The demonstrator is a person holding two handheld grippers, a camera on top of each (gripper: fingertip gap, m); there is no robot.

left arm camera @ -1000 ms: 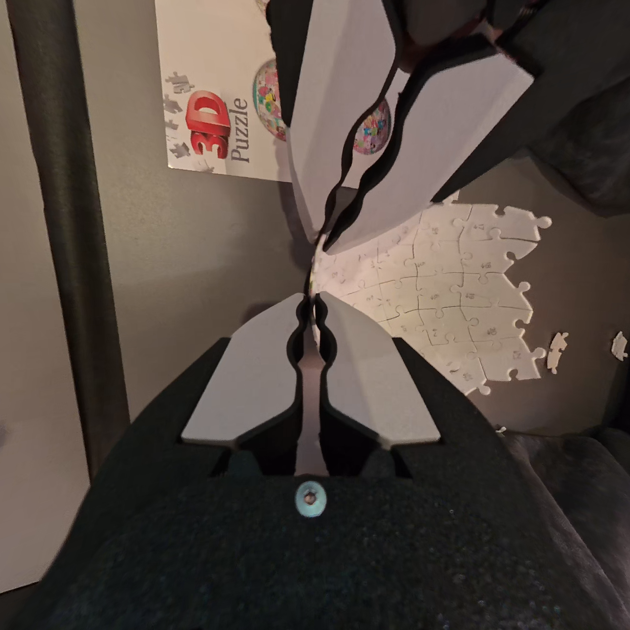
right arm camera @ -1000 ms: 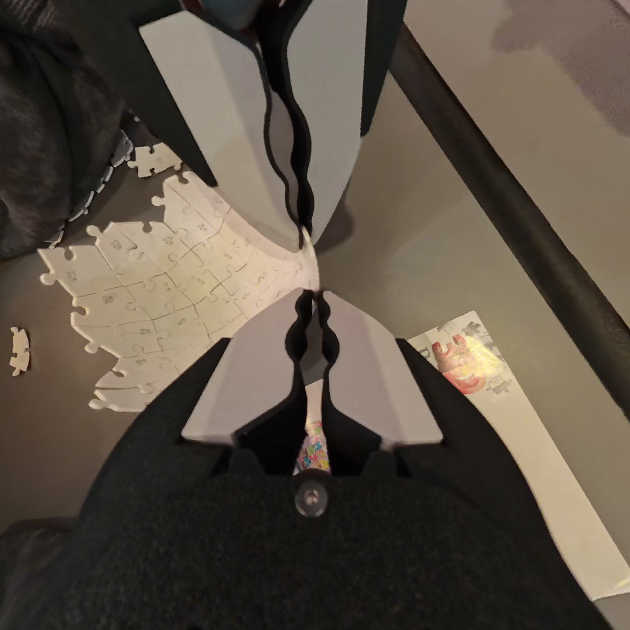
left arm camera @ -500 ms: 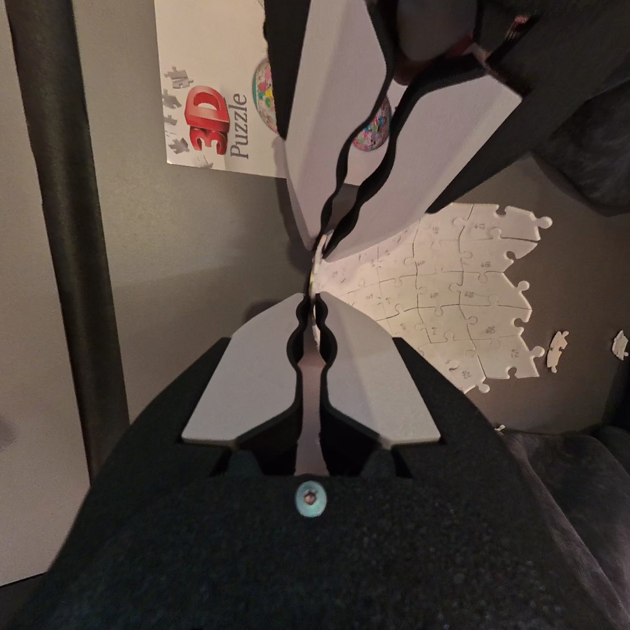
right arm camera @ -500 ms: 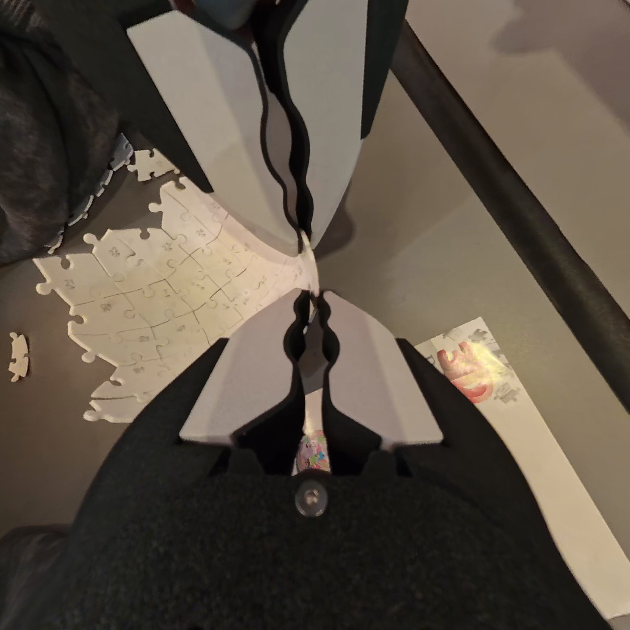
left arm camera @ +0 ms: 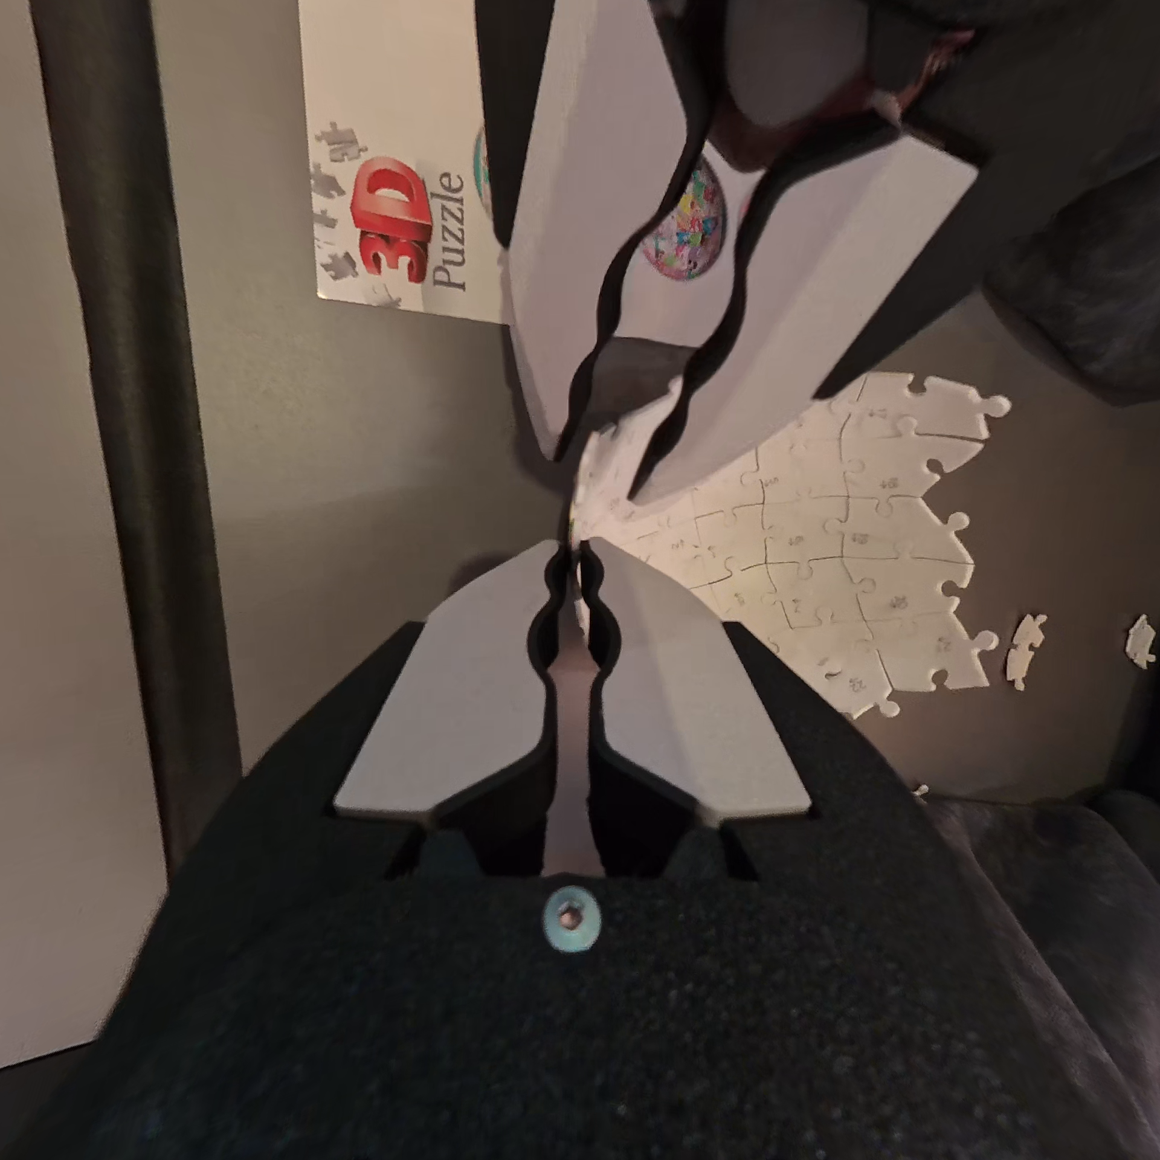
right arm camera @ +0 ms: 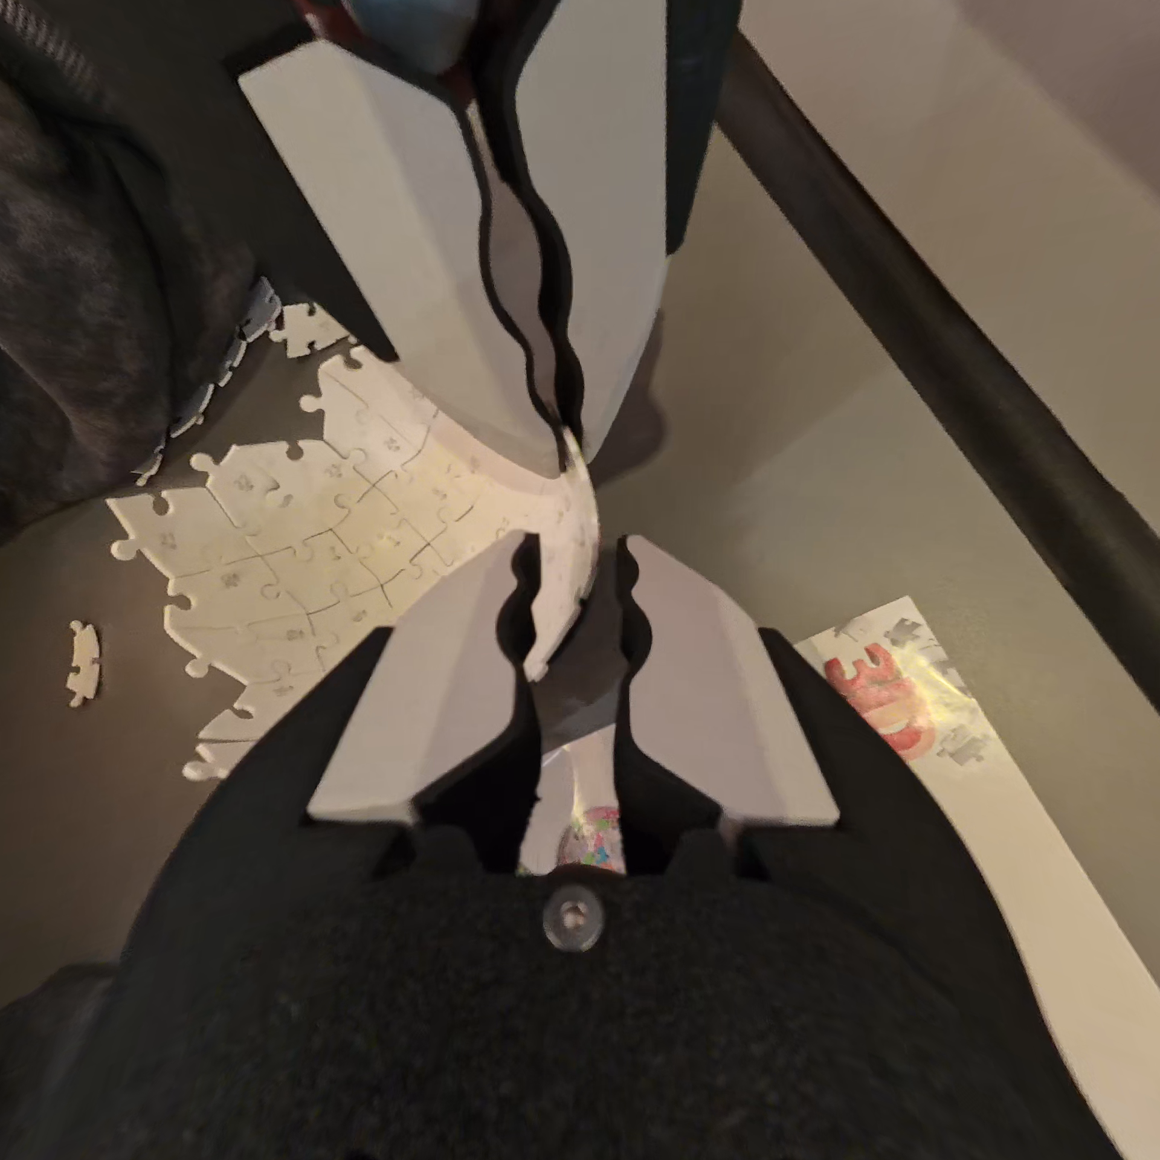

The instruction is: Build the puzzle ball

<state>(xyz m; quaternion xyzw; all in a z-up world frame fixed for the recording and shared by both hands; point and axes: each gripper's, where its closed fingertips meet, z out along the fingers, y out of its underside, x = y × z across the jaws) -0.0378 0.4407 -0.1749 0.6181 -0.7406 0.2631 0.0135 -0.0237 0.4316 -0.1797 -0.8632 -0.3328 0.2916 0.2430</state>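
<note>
**Thin puzzle shell held at one edge by the left claw**

Grey desk (left arm camera: 351,408) fills the background of the left wrist view, with a dark bar down its left side and a white instruction sheet (left arm camera: 402,157) lying at the top. The left claw (left arm camera: 571,552) is closed on the near edge of the curved puzzle shell (left arm camera: 847,552), a part of the ball made of many white joined pieces, seen from the inner side. The shell spreads to the right and seems to rest on the desk. Two loose pieces (left arm camera: 1023,649) lie just beside it. The right claw (left arm camera: 596,471) comes from above; its fingers are apart around the same edge.

From the right wrist view, the right claw (right arm camera: 577,546) stands open, and the shell edge (right arm camera: 565,565) passes between its fingers without being pressed. The left claw (right arm camera: 565,439) pinches the edge from the far side. One loose piece (right arm camera: 85,662) lies apart on the left.

I judge the shell as very light, thin and a little flexible. The joints between pieces are the weak places: a hard squeeze or a twist could open them. It is better to take it at the edge, over a whole piece, with a gentle grip.
</note>
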